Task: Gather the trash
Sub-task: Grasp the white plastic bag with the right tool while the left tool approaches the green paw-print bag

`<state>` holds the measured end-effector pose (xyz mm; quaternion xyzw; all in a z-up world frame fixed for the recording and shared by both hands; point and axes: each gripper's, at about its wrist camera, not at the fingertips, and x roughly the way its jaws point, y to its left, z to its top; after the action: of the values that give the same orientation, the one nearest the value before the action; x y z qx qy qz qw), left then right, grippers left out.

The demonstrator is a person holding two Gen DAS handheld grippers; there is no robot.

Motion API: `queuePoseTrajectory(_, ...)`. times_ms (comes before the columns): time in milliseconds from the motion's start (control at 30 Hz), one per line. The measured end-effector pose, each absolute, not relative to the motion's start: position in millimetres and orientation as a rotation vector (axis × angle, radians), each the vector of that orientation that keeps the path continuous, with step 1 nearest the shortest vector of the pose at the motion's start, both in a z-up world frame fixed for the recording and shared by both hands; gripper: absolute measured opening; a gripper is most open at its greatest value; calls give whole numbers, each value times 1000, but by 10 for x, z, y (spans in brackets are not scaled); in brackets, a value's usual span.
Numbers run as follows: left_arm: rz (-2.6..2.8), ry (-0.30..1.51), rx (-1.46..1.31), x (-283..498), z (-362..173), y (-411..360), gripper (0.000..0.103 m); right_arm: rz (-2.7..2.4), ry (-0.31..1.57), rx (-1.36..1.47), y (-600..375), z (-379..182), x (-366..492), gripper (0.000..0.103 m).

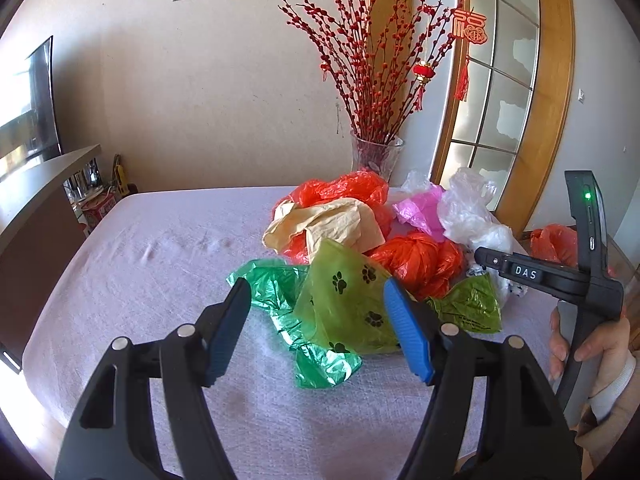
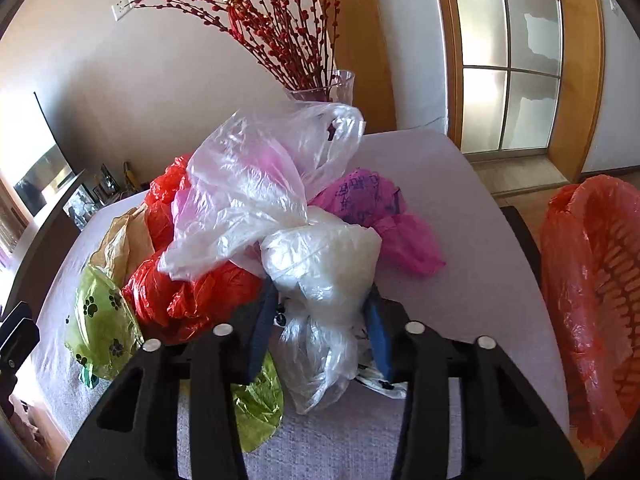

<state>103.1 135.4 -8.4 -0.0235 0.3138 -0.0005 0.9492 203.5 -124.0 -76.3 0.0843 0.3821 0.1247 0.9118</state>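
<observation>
A heap of crumpled plastic bags lies on the table [image 1: 140, 248]: red [image 1: 416, 258], beige [image 1: 332, 220], pink [image 1: 420, 208], clear white [image 1: 476, 208], dark green [image 1: 280, 300] and a light green paw-print bag [image 1: 344, 300]. My left gripper [image 1: 318, 316] is open, its fingers on either side of the paw-print bag and just above it. My right gripper [image 2: 322, 322] is closed around a clear white bag [image 2: 320, 264] at the near edge of the heap. The right gripper body also shows in the left wrist view [image 1: 552, 276].
A trash basket lined with a red bag [image 2: 592, 280] stands right of the table. A glass vase of red branches [image 1: 376, 156] stands at the table's far edge. A TV and cabinet [image 1: 36, 184] are on the left, a glass door [image 1: 492, 92] behind.
</observation>
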Motion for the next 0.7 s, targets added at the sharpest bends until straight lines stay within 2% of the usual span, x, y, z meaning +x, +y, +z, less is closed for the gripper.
queuePoseTrajectory(67, -13, 641, -49, 1042, -104, 1318, 68, 275, 782, 164, -1220, -759, 1987, 13)
queuePoseTrajectory(100, -19, 643, -49, 1046, -110, 1300, 68, 278, 776, 156, -1207, -750, 1968, 11)
queuePoseTrajectory(700, -114, 691, 30, 1211, -410, 538, 67, 233, 677, 185, -1594, -503, 1455, 8)
